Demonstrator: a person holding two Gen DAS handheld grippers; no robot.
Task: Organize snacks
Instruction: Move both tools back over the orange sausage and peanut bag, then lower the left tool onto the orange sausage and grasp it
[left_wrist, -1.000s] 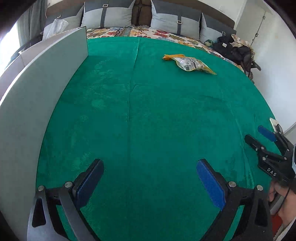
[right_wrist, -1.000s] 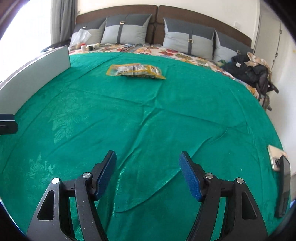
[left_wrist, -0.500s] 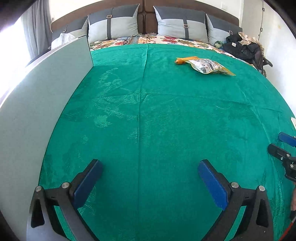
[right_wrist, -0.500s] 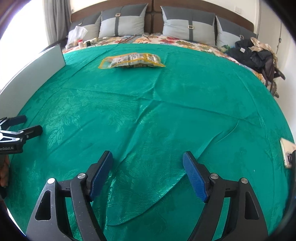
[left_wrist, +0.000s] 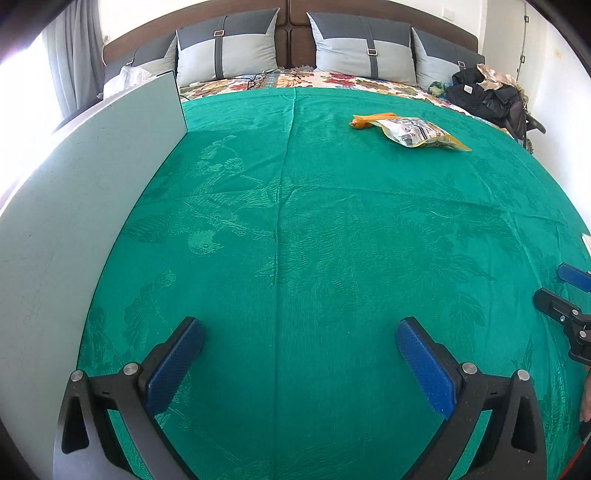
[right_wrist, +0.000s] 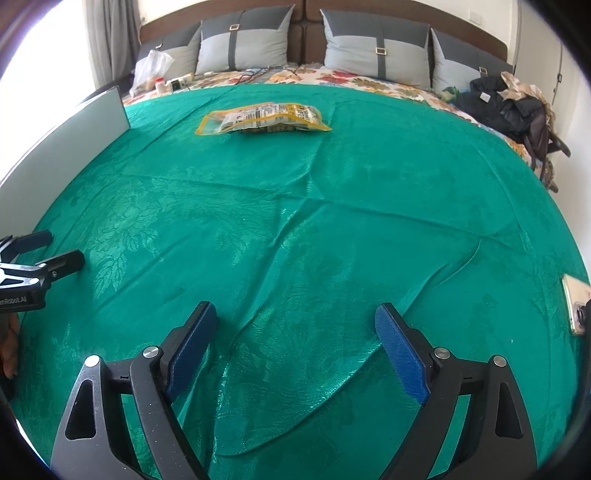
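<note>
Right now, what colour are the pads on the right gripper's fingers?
Blue, textured pads on black fingers; clearest in the right wrist view.

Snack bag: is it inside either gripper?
No, the snack bag lies far off on the green cloth, and nothing sits between the opening right gripper pads.

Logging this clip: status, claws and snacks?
Left claw open, empty. Right claw opening, nothing between jaws. Snack bag lies far off on green cloth. Path clear.

One yellow-edged snack pouch (right_wrist: 264, 118) with printed label lies flat on the green cloth, far side of the bed, sealed, lengthwise across the view, nothing touching it.
</note>
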